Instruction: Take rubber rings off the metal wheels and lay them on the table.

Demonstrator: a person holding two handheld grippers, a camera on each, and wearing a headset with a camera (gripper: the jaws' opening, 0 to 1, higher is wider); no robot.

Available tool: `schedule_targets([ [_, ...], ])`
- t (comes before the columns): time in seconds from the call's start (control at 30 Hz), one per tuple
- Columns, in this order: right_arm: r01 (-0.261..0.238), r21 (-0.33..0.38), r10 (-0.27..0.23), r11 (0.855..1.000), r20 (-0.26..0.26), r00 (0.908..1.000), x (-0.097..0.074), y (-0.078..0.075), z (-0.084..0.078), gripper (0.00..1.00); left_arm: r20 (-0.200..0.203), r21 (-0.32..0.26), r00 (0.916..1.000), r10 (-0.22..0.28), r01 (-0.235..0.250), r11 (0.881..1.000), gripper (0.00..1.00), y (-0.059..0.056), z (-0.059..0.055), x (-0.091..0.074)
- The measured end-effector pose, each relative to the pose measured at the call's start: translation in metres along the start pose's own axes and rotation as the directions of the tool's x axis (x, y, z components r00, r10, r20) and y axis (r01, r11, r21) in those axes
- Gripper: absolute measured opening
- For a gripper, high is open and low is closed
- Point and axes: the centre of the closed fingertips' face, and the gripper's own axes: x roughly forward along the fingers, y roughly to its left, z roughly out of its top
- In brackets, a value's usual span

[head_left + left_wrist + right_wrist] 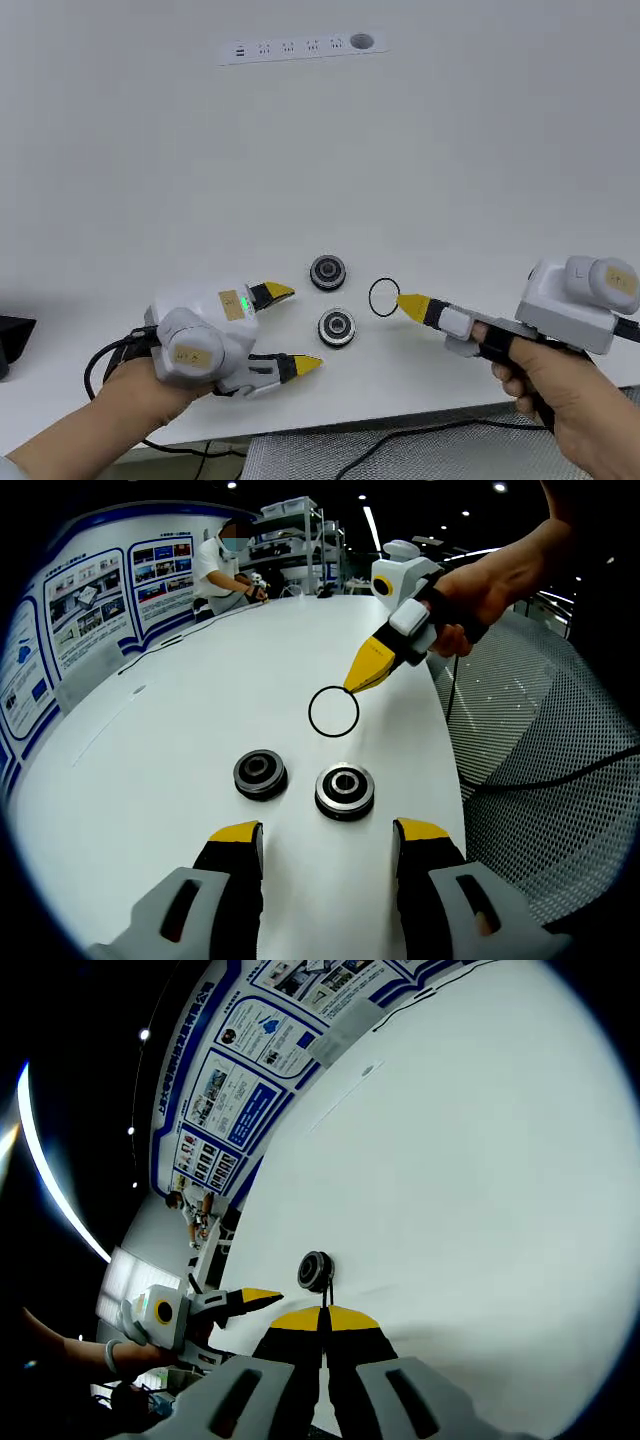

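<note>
**One ring off, one to go (I think)**

Right gripper [412,303] is pinched on the edge of a rubber ring [310,712], holding it just beside the two wheels, not flat on the desk [300,160] yet. Near wheel [336,327] looks bare silver. Far wheel [328,271] looks darker, probably wearing its ring. Left gripper [294,328] is spread wide, holding nothing.

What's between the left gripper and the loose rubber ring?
One metal wheel sits between left gripper and rubber ring, shown in the left gripper view.
</note>
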Motion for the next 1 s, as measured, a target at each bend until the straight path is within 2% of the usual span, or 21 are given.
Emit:
schedule_targets([
  [0.33,0.073,-0.004,-0.073,0.997,0.004,0.9973,0.004,-0.020,0.003,0.02,0.004,-0.002,0.9998,0.017,-0.017,1.000,0.57,0.004,0.001,-0.002],
  [0.53,0.109,-0.024,-0.109,0.994,0.003,0.9941,0.003,-0.024,0.002,0.02,0.002,-0.020,0.9995,0.031,-0.031,0.999,0.60,0.008,-0.001,-0.003],
  [0.8,0.150,-0.102,-0.151,0.984,-0.005,0.9885,0.004,-0.029,0.004,0.03,0.006,-0.041,0.9988,0.049,-0.049,0.998,0.62,0.013,-0.001,-0.006],
  [1.0,0.162,-0.142,-0.166,0.977,-0.015,0.9860,0.004,-0.036,0.005,0.06,0.006,-0.045,0.9985,0.054,-0.054,0.998,0.63,0.014,-0.001,-0.007],
])
